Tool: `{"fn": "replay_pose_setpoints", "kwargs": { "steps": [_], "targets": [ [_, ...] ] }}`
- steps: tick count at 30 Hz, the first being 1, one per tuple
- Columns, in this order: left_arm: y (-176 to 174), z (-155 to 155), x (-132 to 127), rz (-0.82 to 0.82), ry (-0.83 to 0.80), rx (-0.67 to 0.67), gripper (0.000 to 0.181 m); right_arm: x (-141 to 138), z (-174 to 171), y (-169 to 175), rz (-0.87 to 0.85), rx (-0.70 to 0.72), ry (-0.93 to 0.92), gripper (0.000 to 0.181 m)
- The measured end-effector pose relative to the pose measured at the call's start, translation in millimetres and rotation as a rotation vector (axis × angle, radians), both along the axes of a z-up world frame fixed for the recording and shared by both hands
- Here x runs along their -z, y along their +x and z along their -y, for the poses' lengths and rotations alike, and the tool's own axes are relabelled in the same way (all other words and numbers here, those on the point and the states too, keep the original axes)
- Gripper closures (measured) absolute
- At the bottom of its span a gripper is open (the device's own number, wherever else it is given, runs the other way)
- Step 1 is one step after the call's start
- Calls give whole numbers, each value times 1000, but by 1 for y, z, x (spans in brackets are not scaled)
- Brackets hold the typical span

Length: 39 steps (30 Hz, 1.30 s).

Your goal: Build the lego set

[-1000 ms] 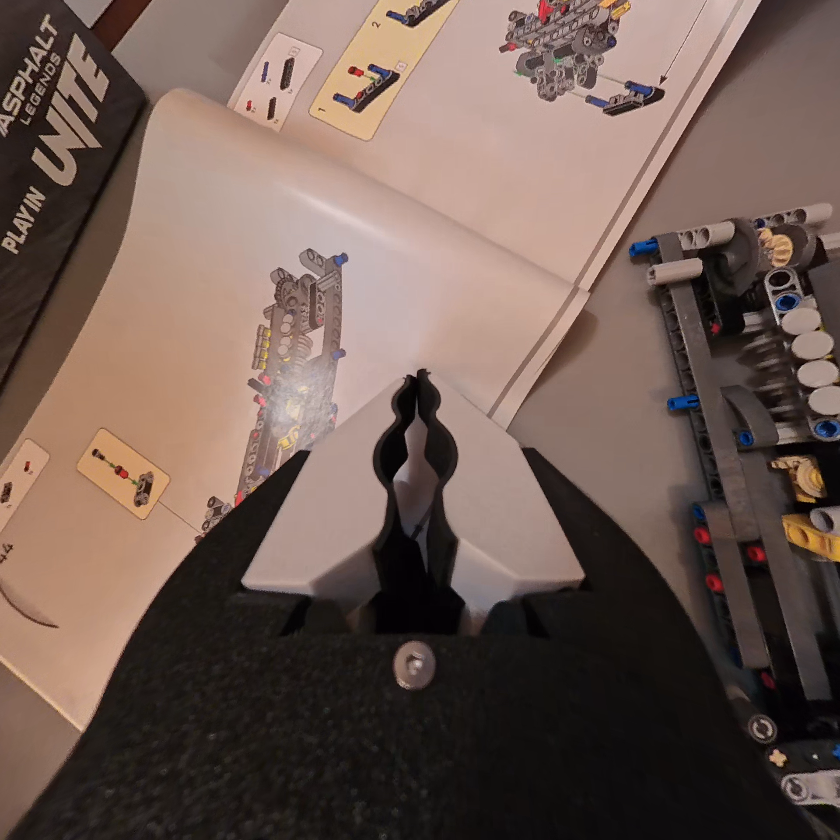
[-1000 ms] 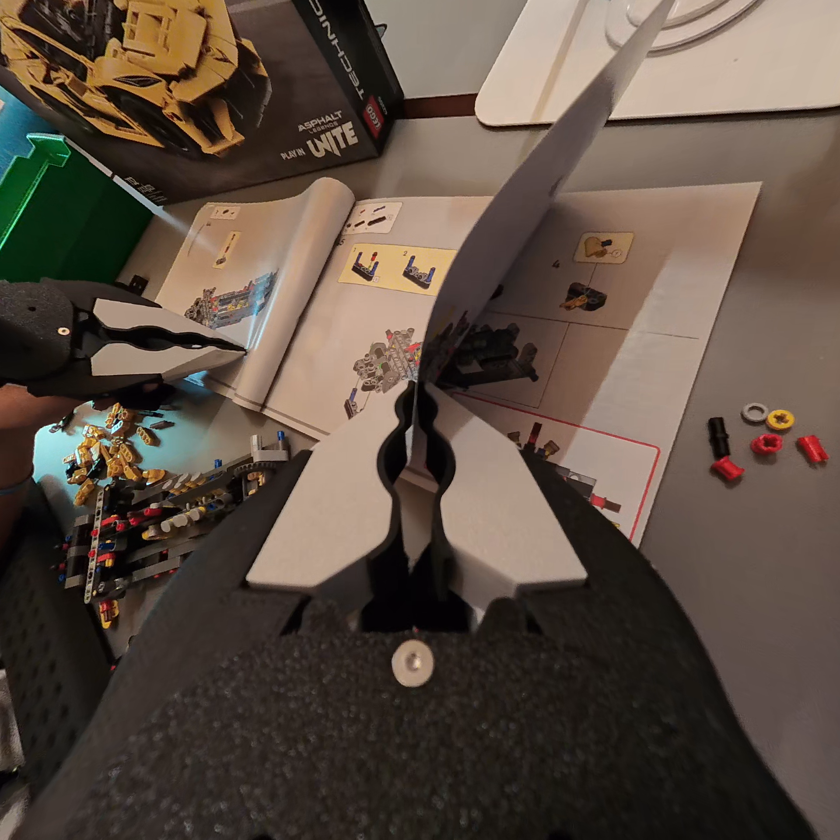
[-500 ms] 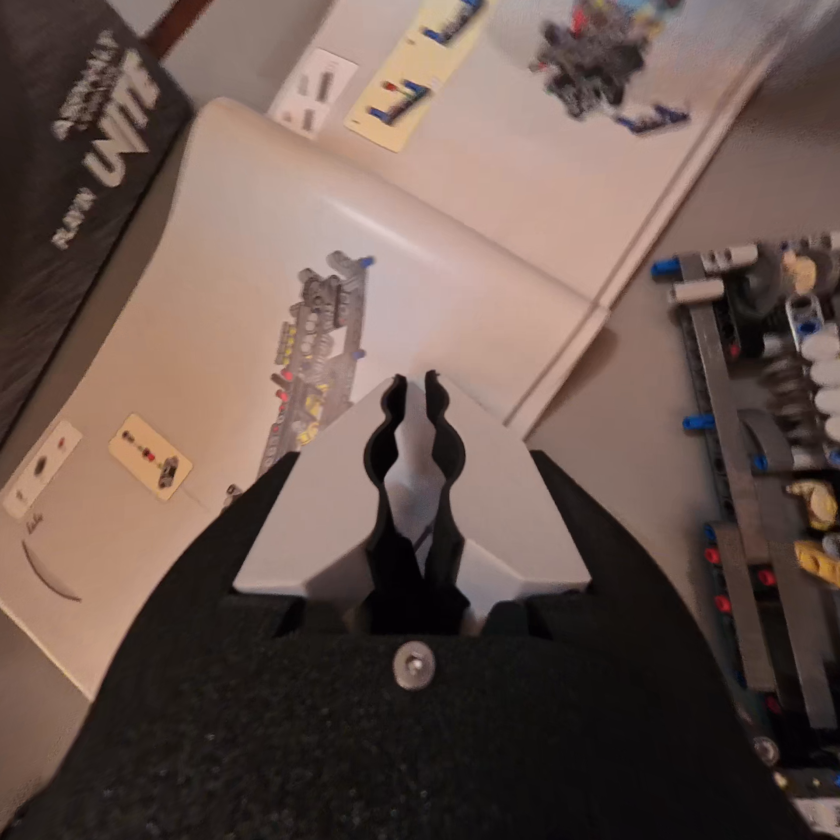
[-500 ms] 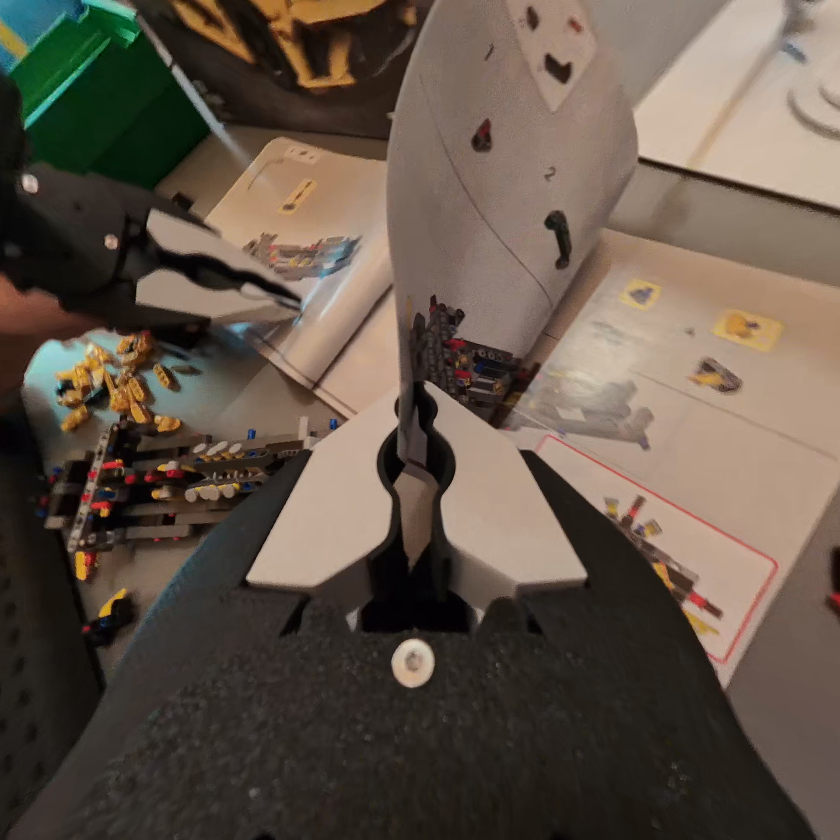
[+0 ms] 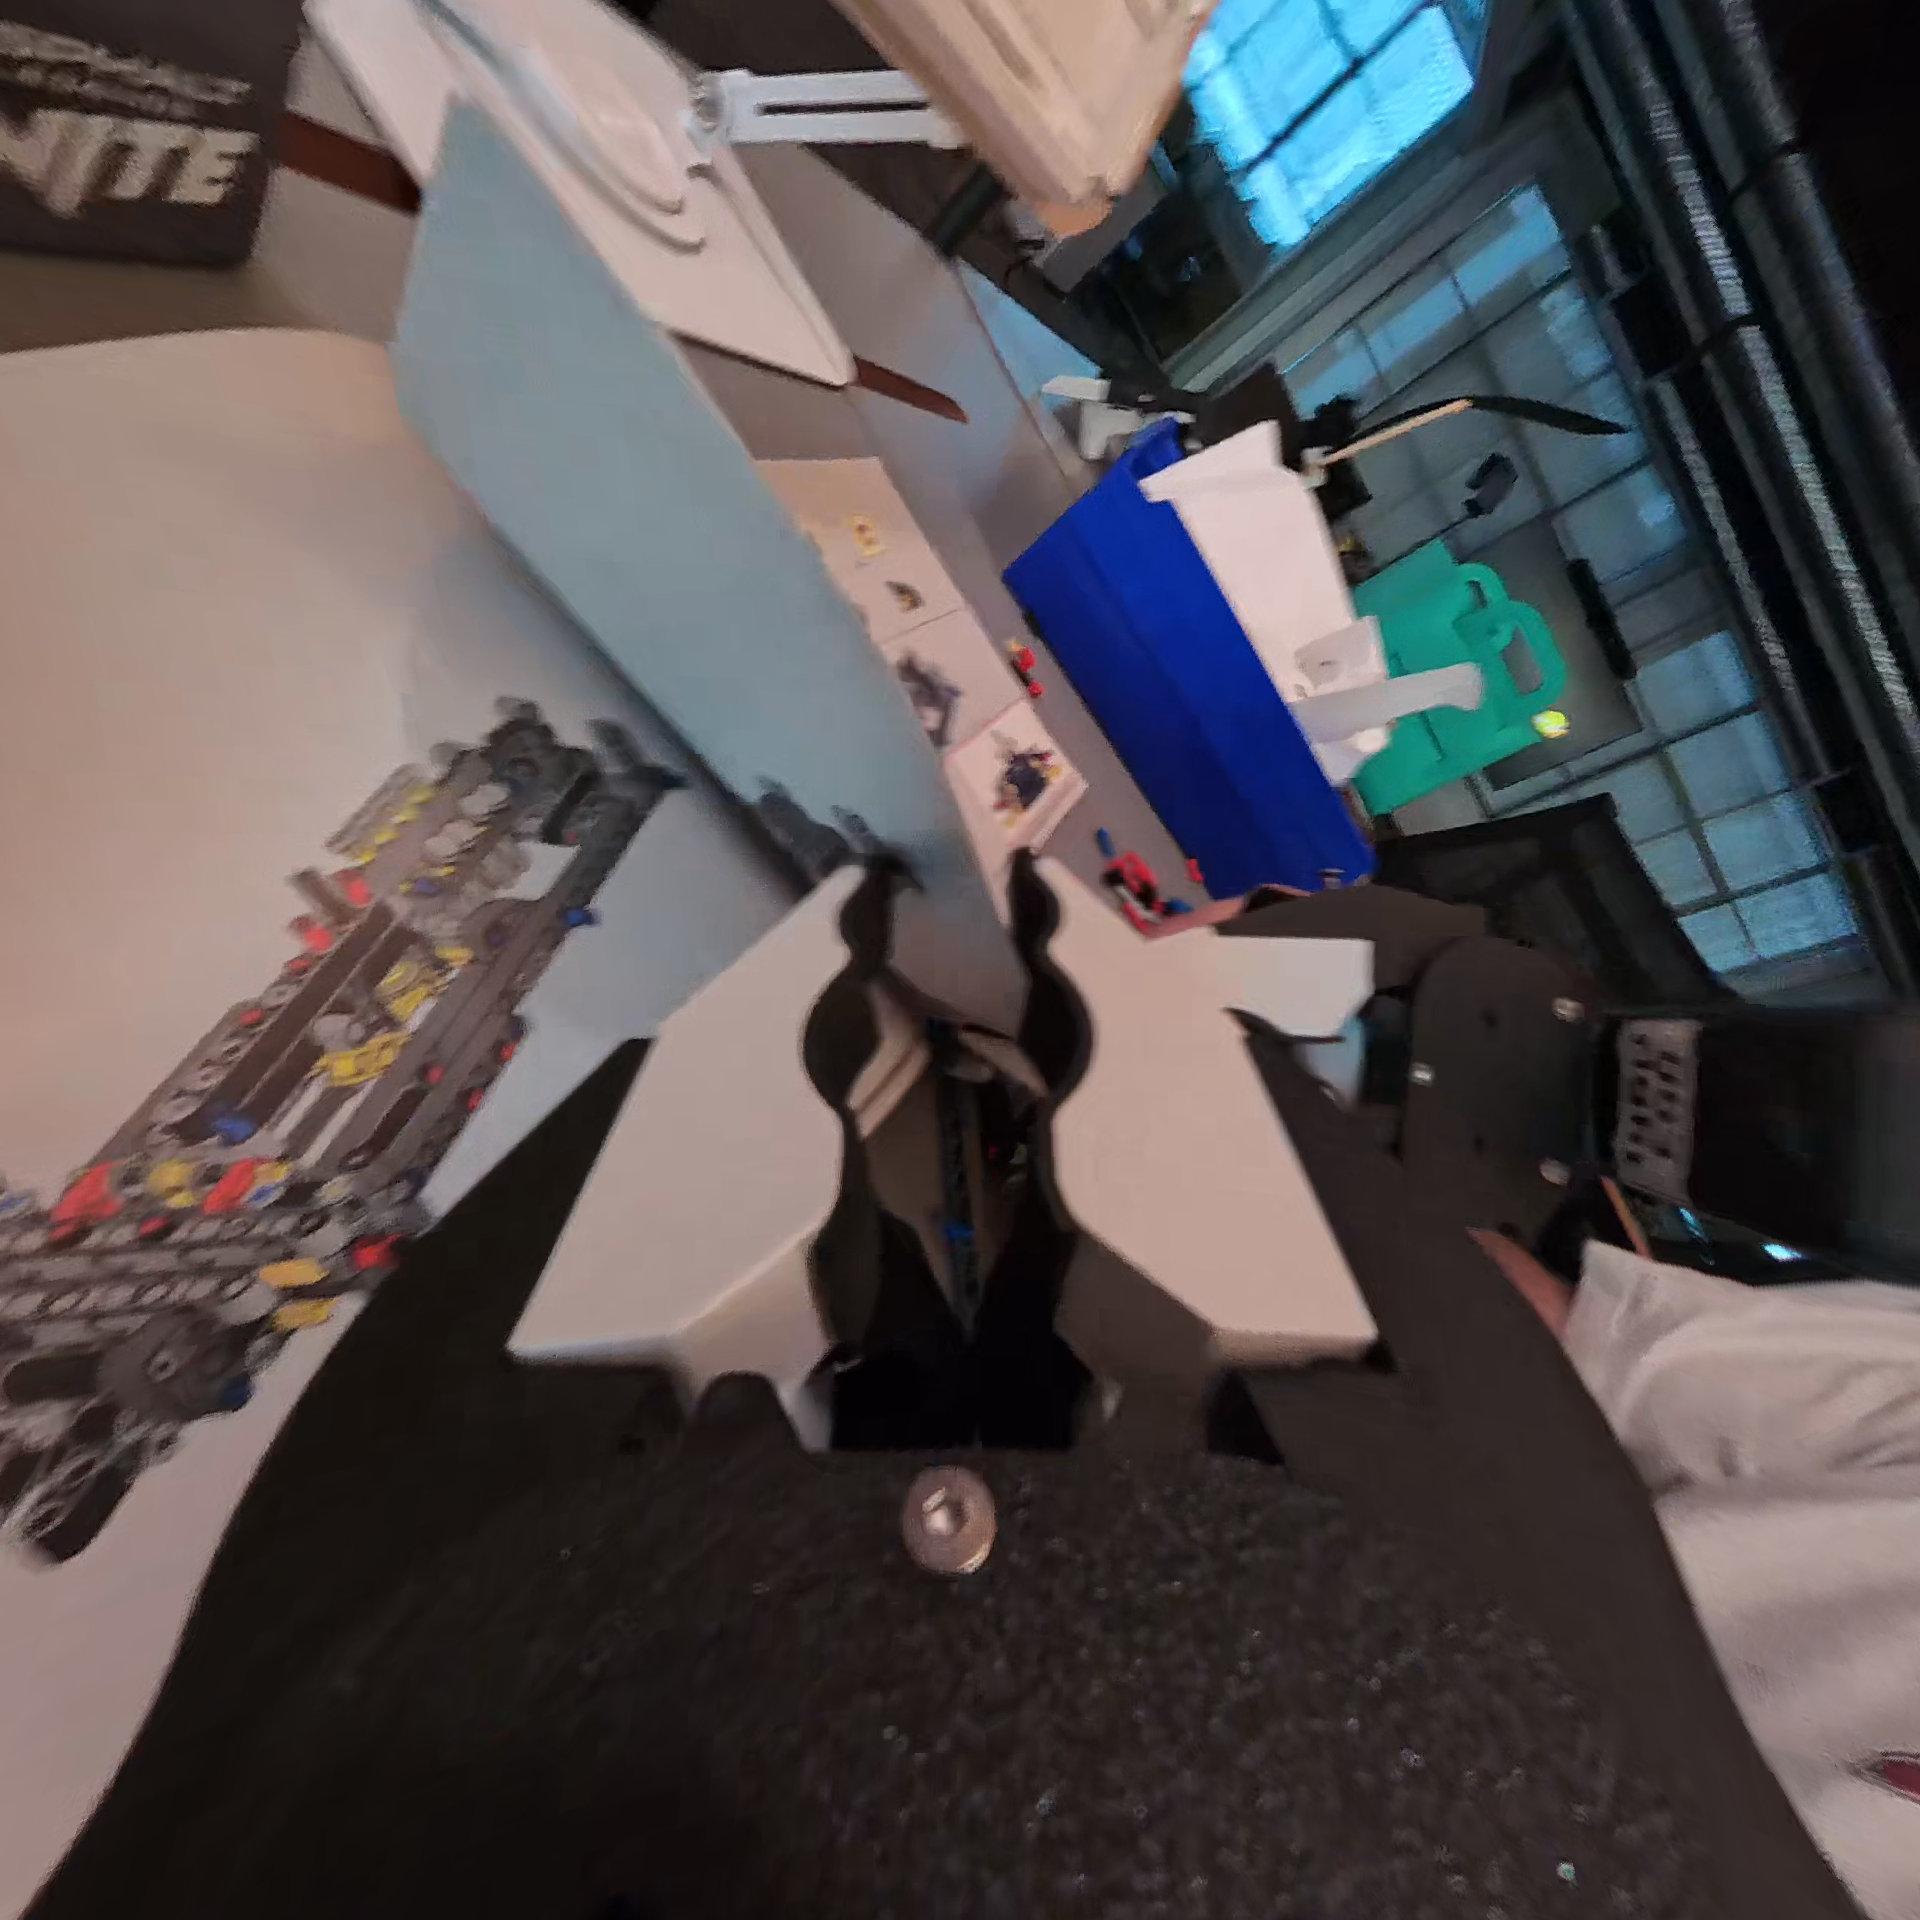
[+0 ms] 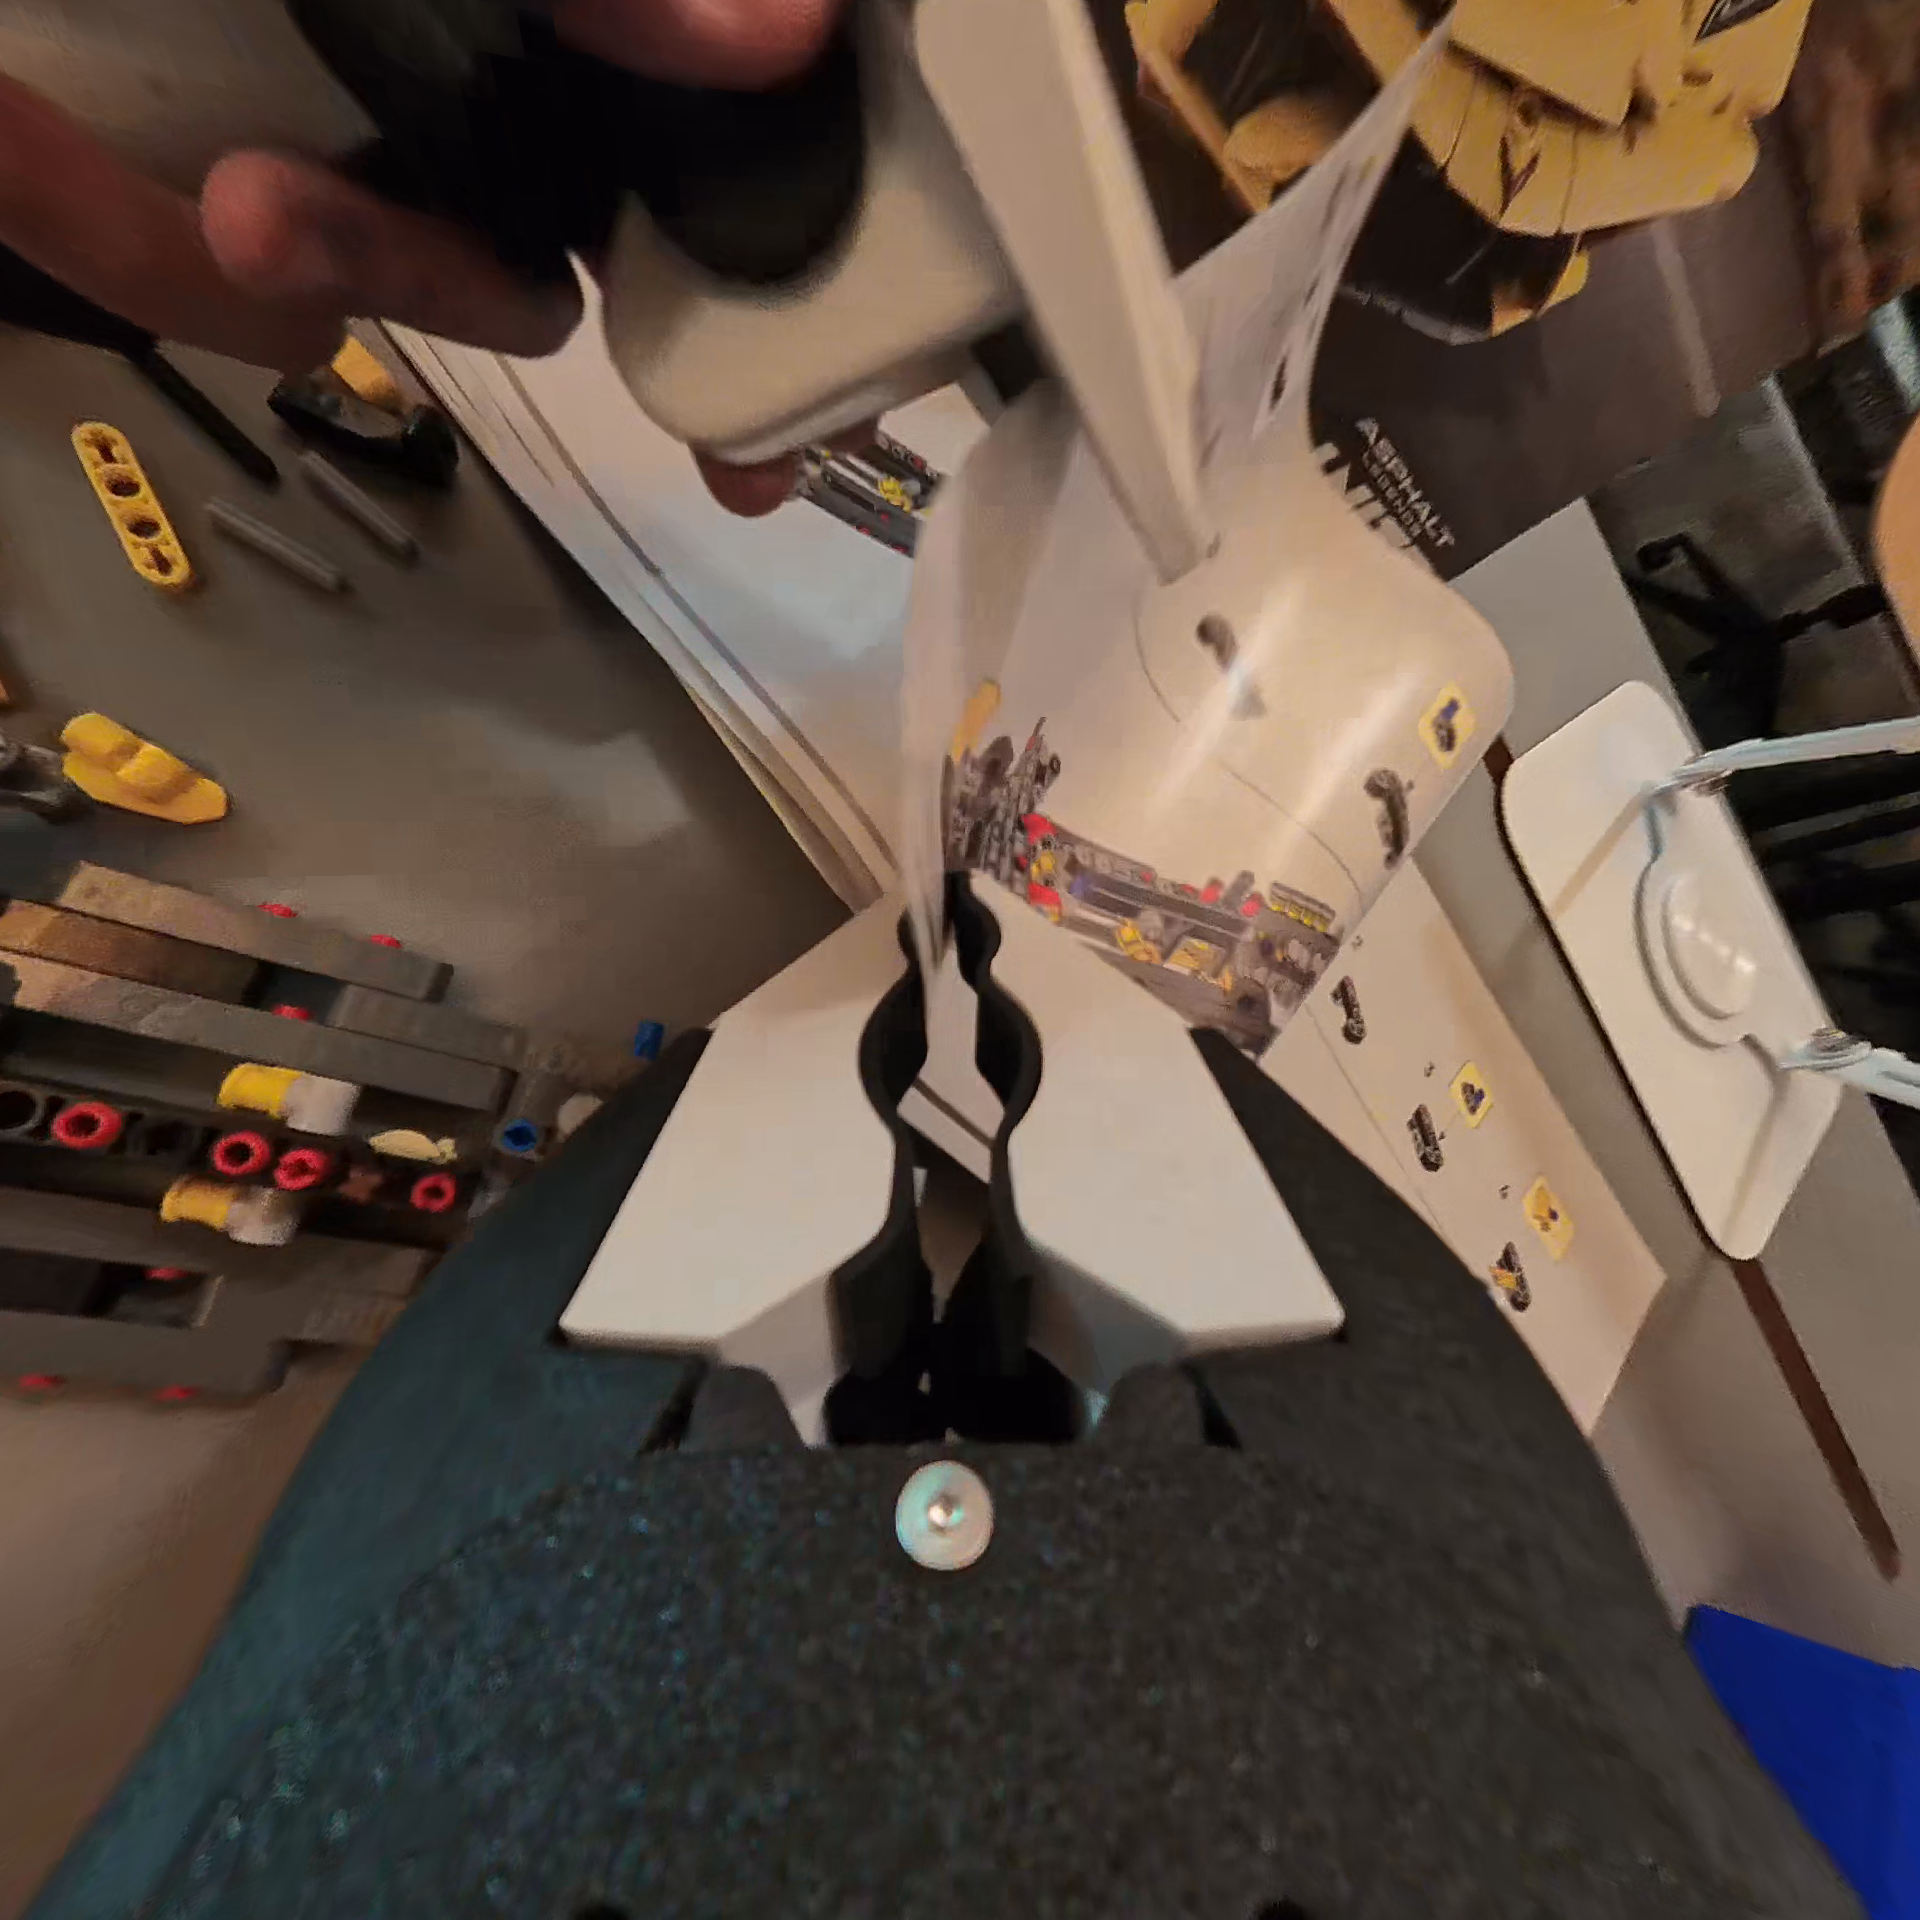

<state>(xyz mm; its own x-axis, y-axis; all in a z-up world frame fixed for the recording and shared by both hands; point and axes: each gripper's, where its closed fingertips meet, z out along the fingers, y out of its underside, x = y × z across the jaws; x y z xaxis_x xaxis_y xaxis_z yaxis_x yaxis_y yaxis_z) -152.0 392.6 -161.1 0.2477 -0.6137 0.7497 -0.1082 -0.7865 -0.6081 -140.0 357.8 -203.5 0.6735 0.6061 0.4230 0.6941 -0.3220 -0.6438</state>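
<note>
We take the open instruction booklet as our landmark: it lies on the grey table, and one raised page of it stands pinched at its lower edge between the closed fingers of our right gripper. Our left gripper hovers over the booklet's flat page with its fingers parted, nothing between them, the raised page just beyond its tips. Left of the booklet sits the half-built chassis, with loose yellow pieces and grey axles near it. Behind the booklet stands the set's box; to its right lies a white base plate, and farther off a blue bin.
</note>
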Motion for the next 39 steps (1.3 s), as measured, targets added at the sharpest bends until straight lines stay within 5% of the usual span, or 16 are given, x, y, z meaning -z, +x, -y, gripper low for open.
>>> {"fn": "replay_pose_setpoints", "kwargs": {
  "steps": [2,5,13,16,19,27,39],
  "targets": [
    [-9,-10,13,-64,1,-41,178,-3,0,-1,-21,0,12,177],
    [-16,-15,29,-133,1,-24,180,-6,3,-3,-116,-19,-27,163],
    [-22,-21,33,-109,-15,-2,179,-51,-2,28,-658,-56,-88,112],
    [-18,-19,30,-85,-5,14,179,-38,-12,37,-851,19,-226,82],
    [-14,-15,27,-65,5,30,178,-2,-23,46,-718,112,-293,63],
    [-12,-11,22,-44,17,51,178,17,-27,50,-599,151,-318,98],
    [-8,-3,16,-31,56,96,178,10,-29,63,-756,170,-348,134]
  ]
}}
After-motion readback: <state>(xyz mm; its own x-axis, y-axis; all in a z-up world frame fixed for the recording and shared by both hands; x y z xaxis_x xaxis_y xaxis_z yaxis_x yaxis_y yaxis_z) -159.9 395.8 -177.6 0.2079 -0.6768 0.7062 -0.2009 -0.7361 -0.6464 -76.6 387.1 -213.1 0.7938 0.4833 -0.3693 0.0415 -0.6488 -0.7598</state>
